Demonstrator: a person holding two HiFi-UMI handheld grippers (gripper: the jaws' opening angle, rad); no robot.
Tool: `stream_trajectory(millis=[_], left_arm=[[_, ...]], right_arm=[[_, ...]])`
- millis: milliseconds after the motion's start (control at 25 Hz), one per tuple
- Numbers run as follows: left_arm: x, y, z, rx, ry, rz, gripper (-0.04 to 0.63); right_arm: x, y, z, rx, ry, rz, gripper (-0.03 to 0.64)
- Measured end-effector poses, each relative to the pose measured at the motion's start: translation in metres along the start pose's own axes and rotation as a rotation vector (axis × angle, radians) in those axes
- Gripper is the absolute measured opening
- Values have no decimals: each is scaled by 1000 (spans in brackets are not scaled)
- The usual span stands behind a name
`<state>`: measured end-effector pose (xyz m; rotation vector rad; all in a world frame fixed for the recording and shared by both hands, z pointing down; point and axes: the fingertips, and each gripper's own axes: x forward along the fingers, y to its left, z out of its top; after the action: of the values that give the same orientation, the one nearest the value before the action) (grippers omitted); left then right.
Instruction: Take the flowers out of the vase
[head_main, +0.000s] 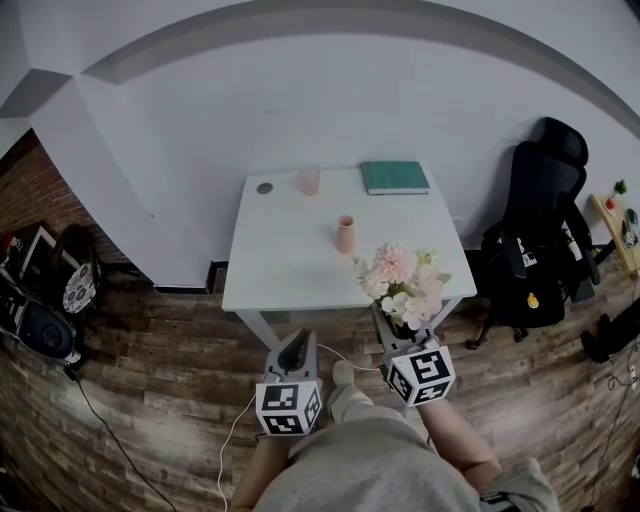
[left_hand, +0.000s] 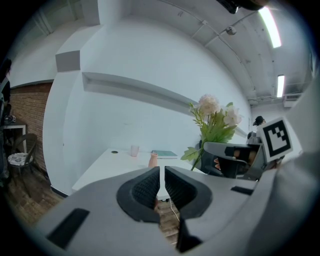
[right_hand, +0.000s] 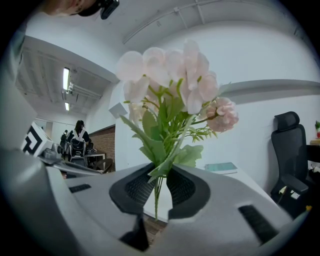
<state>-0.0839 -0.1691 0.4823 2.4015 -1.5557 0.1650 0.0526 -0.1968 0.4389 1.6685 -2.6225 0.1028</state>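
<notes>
The right claw (right_hand: 161, 176) is clenched on the thin green stems of the flowers (right_hand: 170, 90); its dark, ribbed pads press the stalks from both sides, and one stem end hangs below them. The bunch has ruffled, rounded heads in pale pink and cream above flat, pointed leaves. In the head view the flowers (head_main: 405, 280) are out of the vase (head_main: 345, 234) and held up at the near right corner of the desk (head_main: 290, 255); the right claw (head_main: 392, 322) sits just below them, in front of the desk's near edge.

The vase is small, slim and smooth, peach in colour; it stands upright near the middle of the desk, well apart from the bunch.

The left claw (left_hand: 160, 175) is clenched on nothing; its curved, ribbed pads meet with only a hairline slit between them. In the head view the left claw (head_main: 298, 348) is in front of the desk's near edge, to the left of the right claw, over the floor (head_main: 150, 350) of worn wooden planks.

The desk is a plain white rectangle with a matt top. At its far edge stand a pale pink, see-through cup (head_main: 308, 180) and a flat teal book (head_main: 394, 177); a small dark disc (head_main: 264, 187) lies left of the cup. A black, padded office chair (head_main: 540, 220) stands to the right of the desk.
</notes>
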Motion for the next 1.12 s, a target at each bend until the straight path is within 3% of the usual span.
stream_trajectory(millis=[1120], left_arm=[[4, 0, -2, 3, 11, -9, 29]], right_arm=[[3, 3, -4, 6, 9, 9, 60]])
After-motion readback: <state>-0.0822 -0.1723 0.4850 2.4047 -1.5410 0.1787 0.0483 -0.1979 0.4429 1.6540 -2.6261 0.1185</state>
